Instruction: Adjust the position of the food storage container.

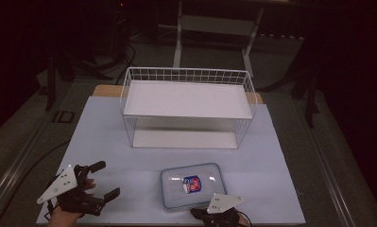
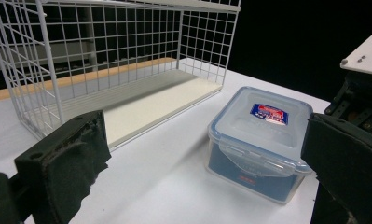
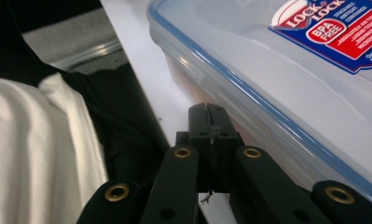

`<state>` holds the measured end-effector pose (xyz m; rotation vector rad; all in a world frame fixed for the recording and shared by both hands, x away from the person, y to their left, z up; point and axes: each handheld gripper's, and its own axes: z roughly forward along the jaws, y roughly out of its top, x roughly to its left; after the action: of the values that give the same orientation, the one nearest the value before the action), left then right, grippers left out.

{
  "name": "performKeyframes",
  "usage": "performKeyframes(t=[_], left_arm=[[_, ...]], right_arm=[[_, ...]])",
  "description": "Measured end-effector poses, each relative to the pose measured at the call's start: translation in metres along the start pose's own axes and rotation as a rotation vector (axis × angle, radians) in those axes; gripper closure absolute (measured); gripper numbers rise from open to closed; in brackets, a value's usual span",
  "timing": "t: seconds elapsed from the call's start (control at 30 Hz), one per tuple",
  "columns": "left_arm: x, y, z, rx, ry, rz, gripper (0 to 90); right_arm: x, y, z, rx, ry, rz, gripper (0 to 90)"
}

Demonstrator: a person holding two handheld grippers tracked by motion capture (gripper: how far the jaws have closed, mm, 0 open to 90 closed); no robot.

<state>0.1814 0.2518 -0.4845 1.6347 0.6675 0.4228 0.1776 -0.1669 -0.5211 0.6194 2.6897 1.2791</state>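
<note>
With fingers together, the right gripper (image 1: pixel 214 213) noses the container (image 1: pixel 193 185) near edge, seemingly starting a push or latch-lift, left gripper (image 1: pixel 98 182) spread beside it.

Clear plastic lidded container with blue seal (image 3: pixel 286 88): cut off by the top and right edges in the right gripper view, its contents indistinct. Right gripper (image 1: pixel 218 216): cut off by the bottom edge in the high view, jaws hidden beneath its grey three-cornered plate (image 1: pixel 224 203). Small print on the container's red and blue label (image 1: pixel 192 183): too small to read there.
</note>
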Motion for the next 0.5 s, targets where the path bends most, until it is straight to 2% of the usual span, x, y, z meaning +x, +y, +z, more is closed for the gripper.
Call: performKeyframes(t=[0.13,0.23,0.4,0.5], left_arm=[[0.000,0.000,0.000,-0.001,-0.003,-0.002,0.8],[-0.002,0.000,0.001,0.000,-0.004,0.004,0.8],[-0.003,0.000,0.002,0.011,-0.008,0.010,0.8],[-0.003,0.000,0.002,0.010,-0.007,0.011,0.8]], right_arm=[[-0.004,-0.001,0.003,0.010,-0.006,0.012,89.9],[-0.010,0.000,0.004,0.000,-0.010,0.046,89.9],[-0.016,0.004,0.010,-0.009,-0.031,0.047,89.9],[-0.016,0.009,0.015,-0.011,-0.039,0.030,89.9]])
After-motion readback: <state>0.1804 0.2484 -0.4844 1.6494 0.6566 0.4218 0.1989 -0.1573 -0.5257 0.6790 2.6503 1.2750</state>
